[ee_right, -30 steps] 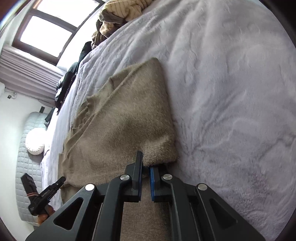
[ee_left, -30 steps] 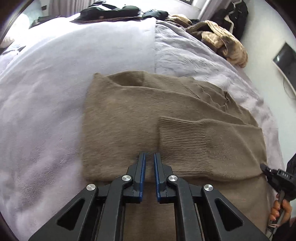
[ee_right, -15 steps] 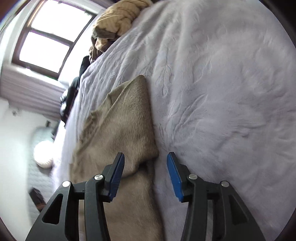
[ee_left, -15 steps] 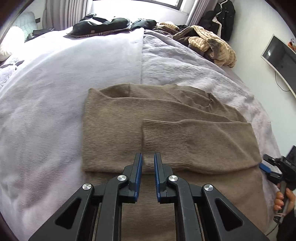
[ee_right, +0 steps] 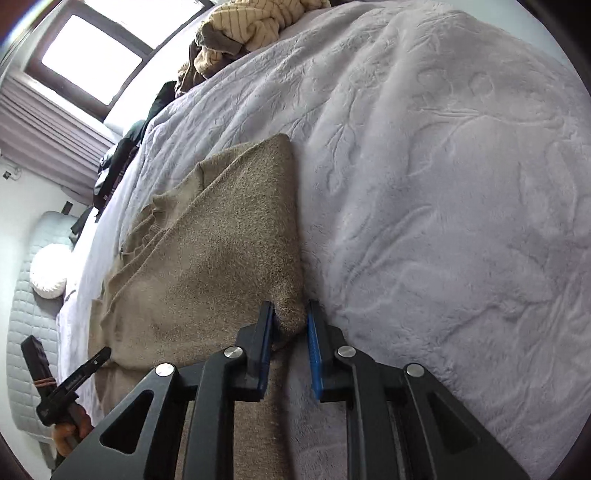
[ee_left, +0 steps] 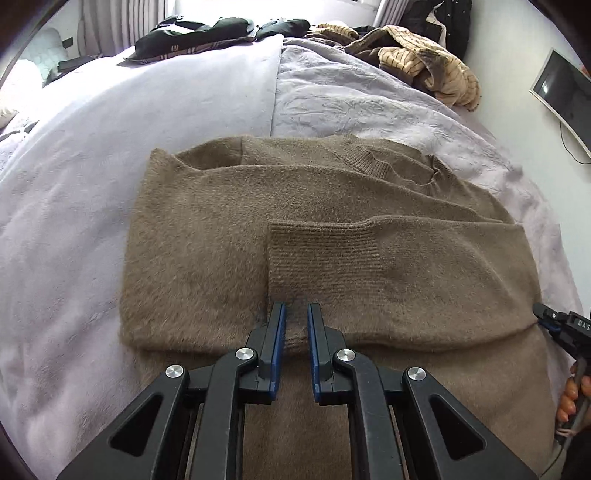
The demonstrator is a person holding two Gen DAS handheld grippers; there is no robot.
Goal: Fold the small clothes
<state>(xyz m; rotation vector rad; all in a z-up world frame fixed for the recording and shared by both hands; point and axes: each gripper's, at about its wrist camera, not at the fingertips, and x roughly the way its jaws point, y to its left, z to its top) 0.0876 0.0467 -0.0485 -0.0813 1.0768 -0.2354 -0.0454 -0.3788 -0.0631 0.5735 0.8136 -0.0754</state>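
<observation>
A: Where does the brown sweater (ee_left: 332, 229) lie?

B: Flat on the bed (ee_left: 110, 155), over a pale lilac blanket. Its sleeves are folded in across the body, and the ribbed cuff (ee_left: 321, 254) of one sleeve lies across the middle of the garment. The ribbed neckline (ee_left: 373, 162) is at the far edge in the left wrist view.

A: And the left gripper (ee_left: 296, 325)?

B: It hangs over the near fold of the sweater, just short of the cuff. Its blue-padded fingers (ee_left: 279, 332) stand a narrow gap apart, and nothing shows between them.

A: The right gripper (ee_right: 290, 325)?

B: It sits at the sweater's right edge, where the knit meets the blanket. A folded corner of the sweater (ee_right: 236, 236) lies in the gap between its fingers (ee_right: 314, 339); the left pad touches the fabric, while a slim gap shows on the other side. Whether the cloth is truly pinched cannot be told.

A: Anything else on the bed?

B: A heap of tan striped clothes (ee_left: 424, 62) at the far right corner and dark garments (ee_left: 199, 29) along the far edge. A window (ee_right: 88, 62) with curtains is behind, and a wall screen (ee_left: 565, 99) hangs to the right.
</observation>
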